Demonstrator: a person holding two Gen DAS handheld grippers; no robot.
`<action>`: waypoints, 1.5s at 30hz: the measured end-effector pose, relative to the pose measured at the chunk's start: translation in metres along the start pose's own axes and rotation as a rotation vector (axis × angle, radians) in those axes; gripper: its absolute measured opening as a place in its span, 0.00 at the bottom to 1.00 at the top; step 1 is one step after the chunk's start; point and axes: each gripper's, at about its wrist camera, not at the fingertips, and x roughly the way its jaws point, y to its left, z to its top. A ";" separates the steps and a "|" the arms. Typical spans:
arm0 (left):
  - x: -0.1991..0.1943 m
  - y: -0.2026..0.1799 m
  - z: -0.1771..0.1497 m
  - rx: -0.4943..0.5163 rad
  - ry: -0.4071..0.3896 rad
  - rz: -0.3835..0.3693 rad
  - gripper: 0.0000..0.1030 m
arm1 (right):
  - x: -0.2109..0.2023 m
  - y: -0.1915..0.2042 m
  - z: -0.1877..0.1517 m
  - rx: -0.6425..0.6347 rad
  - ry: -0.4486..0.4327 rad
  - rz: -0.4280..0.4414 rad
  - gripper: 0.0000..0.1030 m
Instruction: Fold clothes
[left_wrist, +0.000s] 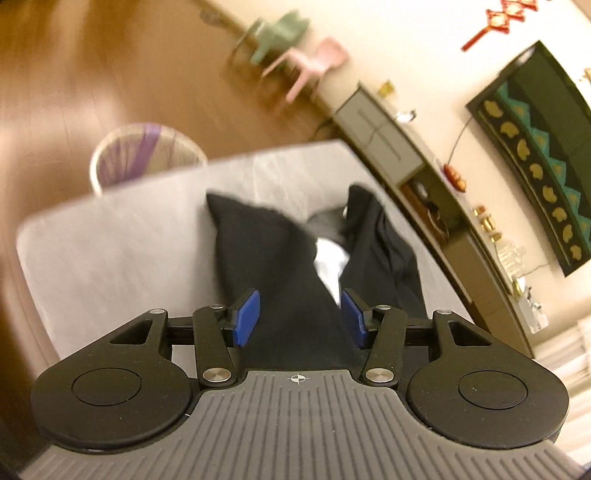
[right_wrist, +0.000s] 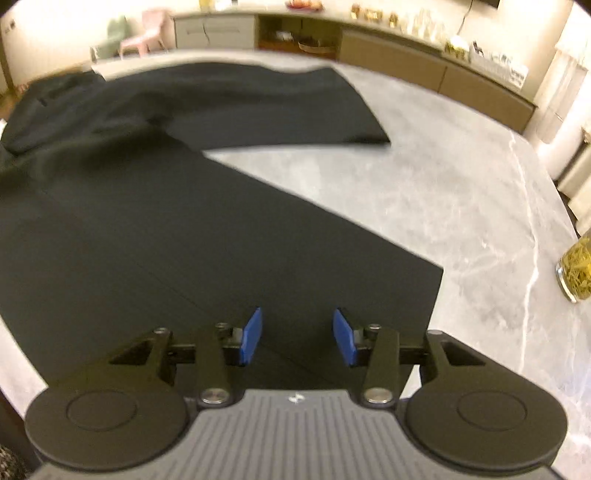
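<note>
Both tools gaping — left tool (left_wrist: 300, 317), right tool (right_wrist: 297, 336) — over black trousers (right_wrist: 184, 229) on desk (right_wrist: 424, 192); best pinching hems squarely.

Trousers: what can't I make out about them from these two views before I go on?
- Left wrist: the trousers run under the tongs, so their near end is hidden; motion blur smears the folds.
- Left wrist: the white patch is too blurred to identify.
- Right wrist: the trousers are cut off at the left edge; the waist end is blurred.
</note>
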 end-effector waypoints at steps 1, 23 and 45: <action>0.000 -0.007 0.000 0.029 0.008 -0.018 0.41 | 0.001 -0.001 0.001 0.005 0.007 0.001 0.41; 0.221 -0.144 -0.041 0.327 0.242 0.047 0.25 | 0.079 -0.083 0.082 0.142 -0.124 -0.327 0.41; 0.126 -0.040 0.012 0.216 0.040 0.208 0.41 | -0.021 -0.059 -0.024 0.406 -0.176 -0.103 0.74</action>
